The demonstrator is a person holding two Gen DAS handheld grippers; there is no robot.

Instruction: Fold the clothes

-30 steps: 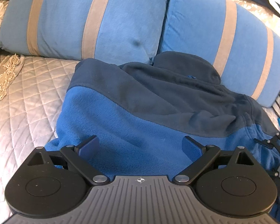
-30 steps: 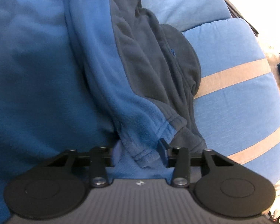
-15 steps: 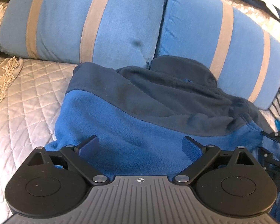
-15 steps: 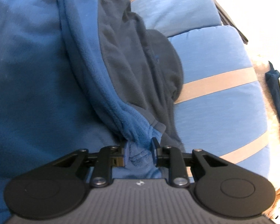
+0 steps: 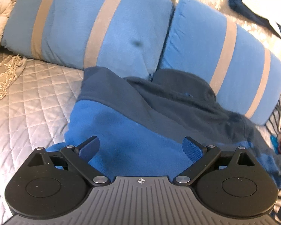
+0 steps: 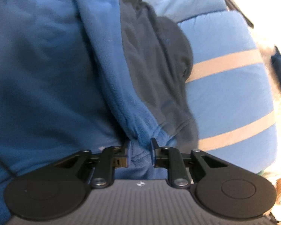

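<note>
- The fleece jacket [image 5: 140,131], bright blue with a dark navy yoke and collar, lies spread on the quilted bed [image 5: 28,101], its collar pushed up against two blue striped pillows [image 5: 106,28].
- The right hand-held gripper [image 6: 140,150] is closing on a bunched edge of the jacket [image 6: 138,142] where blue meets navy; the cloth is gathered between the pads and already looks pinched.
- The left hand-held gripper [image 5: 141,146] hovers over the blue body of the jacket with its fingers spread wide, holding nothing.
- Risk: the pinch looks shallow and sits at a thick seam. If the lift goes on before the grip is firm, the fleece could slide out and the fold fall flat.
- Risk: the bunch may hold more than one layer. Pulling then would drag the whole jacket instead of turning over one side.
- Risk: with the left side unpinned, the jacket may skate across the smooth quilt toward the pull, leaving a crooked fold.
- Risk: the collar rests against the pillows, so a pull that way could ruck it up or catch it in the gap between them.
</note>
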